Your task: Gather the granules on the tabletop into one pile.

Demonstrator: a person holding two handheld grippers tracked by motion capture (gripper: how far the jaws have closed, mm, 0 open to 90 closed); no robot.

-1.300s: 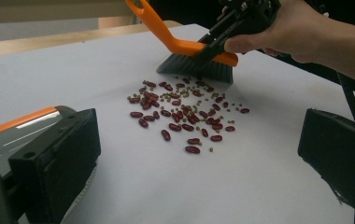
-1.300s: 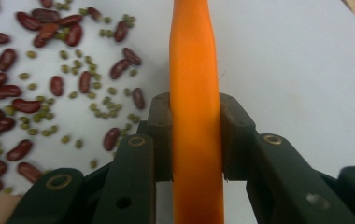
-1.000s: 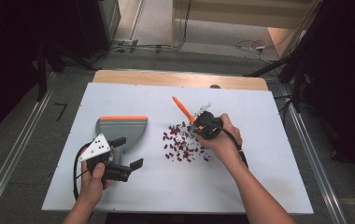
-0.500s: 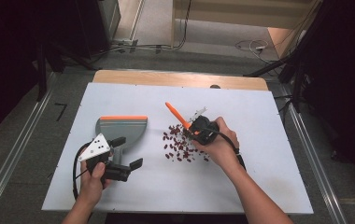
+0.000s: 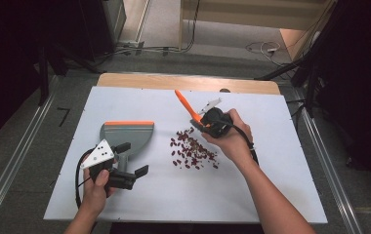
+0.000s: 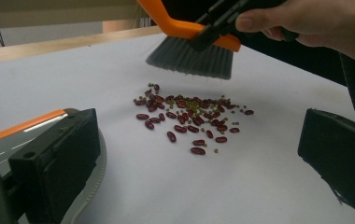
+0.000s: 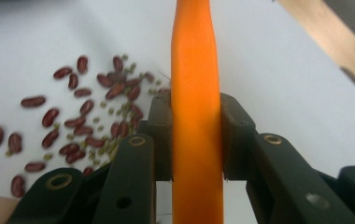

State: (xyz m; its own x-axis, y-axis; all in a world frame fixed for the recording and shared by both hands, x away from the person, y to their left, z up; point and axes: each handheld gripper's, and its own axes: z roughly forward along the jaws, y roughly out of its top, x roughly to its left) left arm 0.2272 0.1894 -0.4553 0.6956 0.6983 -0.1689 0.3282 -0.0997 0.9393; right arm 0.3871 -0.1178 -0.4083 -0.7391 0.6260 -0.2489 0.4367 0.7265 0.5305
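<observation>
A pile of dark red beans (image 5: 193,151) mixed with small green ones lies mid-table. My right gripper (image 5: 204,124) is shut on the orange handle of a brush (image 5: 183,102); the handle (image 7: 196,70) runs straight up between its jaws. In the left gripper view the grey bristles (image 6: 189,58) hang a little above the far side of the beans (image 6: 187,121). A grey dustpan (image 5: 127,131) with an orange lip lies left of the pile. My left gripper (image 5: 134,160) stands open beside the pan's handle, jaws wide apart and pointing at the beans, nothing between them.
The white tabletop (image 5: 271,185) has bare room to the right and in front of the beans. A wooden edge (image 5: 188,80) runs along the far side. Cables and dark stands lie on the floor beyond.
My right gripper has lifted the brush up off the bean pile and tilted its handle. The left gripper and the dustpan have stayed where they were.
</observation>
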